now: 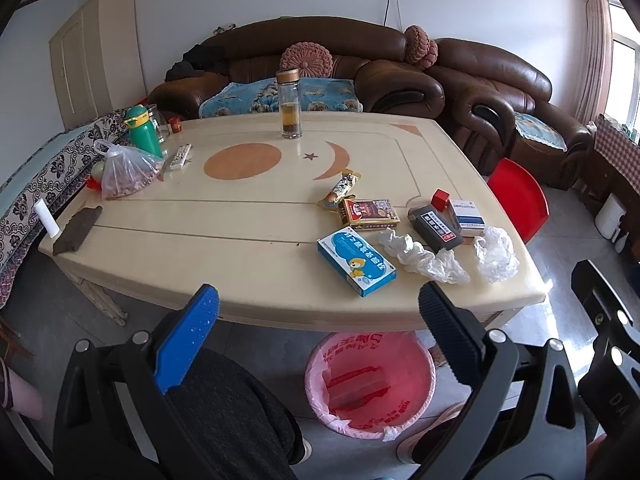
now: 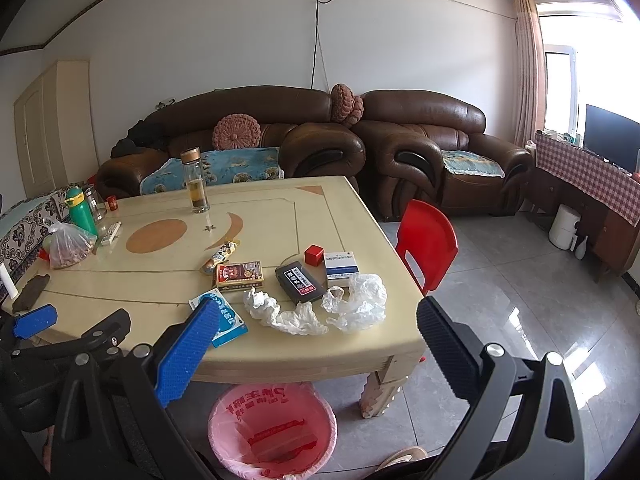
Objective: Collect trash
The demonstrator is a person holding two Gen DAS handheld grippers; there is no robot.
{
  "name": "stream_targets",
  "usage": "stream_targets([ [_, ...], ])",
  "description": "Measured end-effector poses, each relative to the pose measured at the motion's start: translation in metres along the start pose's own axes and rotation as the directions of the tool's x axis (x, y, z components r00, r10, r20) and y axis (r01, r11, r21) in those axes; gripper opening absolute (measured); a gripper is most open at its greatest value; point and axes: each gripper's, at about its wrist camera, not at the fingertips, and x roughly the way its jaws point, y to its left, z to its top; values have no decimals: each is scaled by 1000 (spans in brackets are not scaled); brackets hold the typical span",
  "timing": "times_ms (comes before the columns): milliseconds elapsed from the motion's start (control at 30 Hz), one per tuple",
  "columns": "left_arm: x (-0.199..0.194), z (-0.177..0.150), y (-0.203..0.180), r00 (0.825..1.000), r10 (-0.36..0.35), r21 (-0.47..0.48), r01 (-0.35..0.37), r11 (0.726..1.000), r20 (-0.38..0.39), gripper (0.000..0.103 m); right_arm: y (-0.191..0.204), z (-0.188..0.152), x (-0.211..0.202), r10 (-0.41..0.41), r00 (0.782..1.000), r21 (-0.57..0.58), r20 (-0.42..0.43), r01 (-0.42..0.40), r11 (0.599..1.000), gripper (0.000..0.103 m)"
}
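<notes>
Now both grippers, left gripper (image 1: pixel 318 312) and right gripper (image 2: pixel 318 328), are hanging wide open, holding nothing. Try pinching the near tissue (image 2: pixel 276 312) in its middle, then dropping it in the bin (image 2: pixel 224 420).

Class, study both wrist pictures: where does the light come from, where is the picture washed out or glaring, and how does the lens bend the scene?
Right wrist view: daylight from the window at right, blown out to white; glare on the floor tiles; the table edge bows. Left wrist view: window at the far right, less washed out; sheen on the table; walls curve, corners go black.
</notes>
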Motion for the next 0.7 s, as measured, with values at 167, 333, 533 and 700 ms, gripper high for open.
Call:
stream_targets([
  [167,-2,0,-1,1000,6,2,-6,1000,9,98,0,1,0,0,1000,0,-1,0,1000,97],
  [333,-2,0,-1,1000,5,-1,-5,1000,9,98,1,1,0,3,1000,-2,-3,-3,1000,97],
  [533,-2,0,0,1000,4,-1,-4,1000,10,98,0,2,0,3,1000,-2,-3,-3,1000,97],
  [700,-2,0,0,1000,3,-2,-3,1000,10,98,0,2,1,5,1000,-2,-5,-5,1000,97],
])
